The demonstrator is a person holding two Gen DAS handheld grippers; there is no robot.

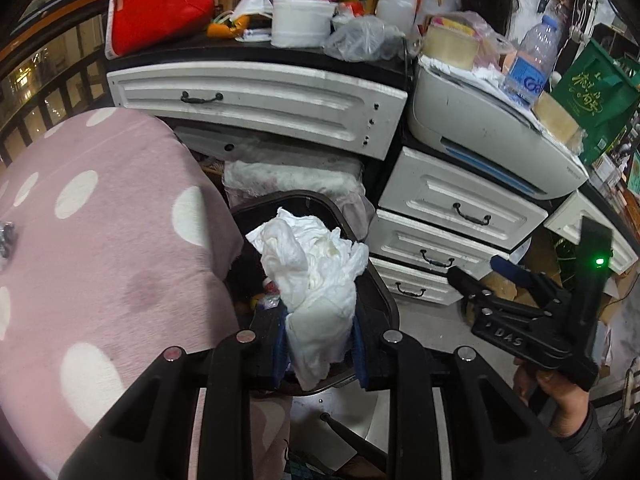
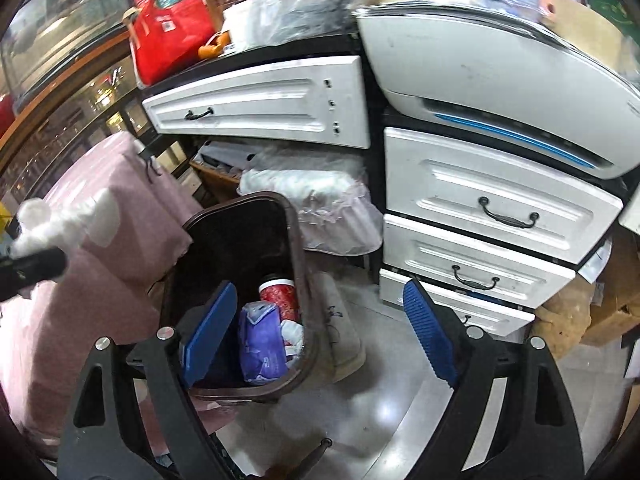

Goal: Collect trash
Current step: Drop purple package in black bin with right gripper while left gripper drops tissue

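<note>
My left gripper (image 1: 320, 340) is shut on a crumpled white tissue wad (image 1: 312, 264), which hangs over the open dark brown trash bin (image 1: 296, 197). In the right wrist view the bin (image 2: 299, 240) stands on the floor and holds a red can (image 2: 280, 294), a purple packet (image 2: 260, 344) and white scraps. My right gripper (image 2: 320, 332) is open and empty, with its left blue pad over the bin's mouth and its right pad over the floor. That same view catches the left gripper (image 2: 36, 264) and the tissue wad (image 2: 52, 220) at the left edge. A hand holds the right gripper (image 1: 484, 272) to the right of the bin.
A pink polka-dot blanket (image 1: 100, 240) lies against the bin's left side. White drawers (image 2: 500, 200) and a printer (image 1: 480, 120) stand behind and to the right, under a cluttered top. Plastic bags (image 2: 320, 200) fill the gap behind the bin. Cardboard (image 2: 616, 300) sits far right on the glossy floor (image 2: 380, 400).
</note>
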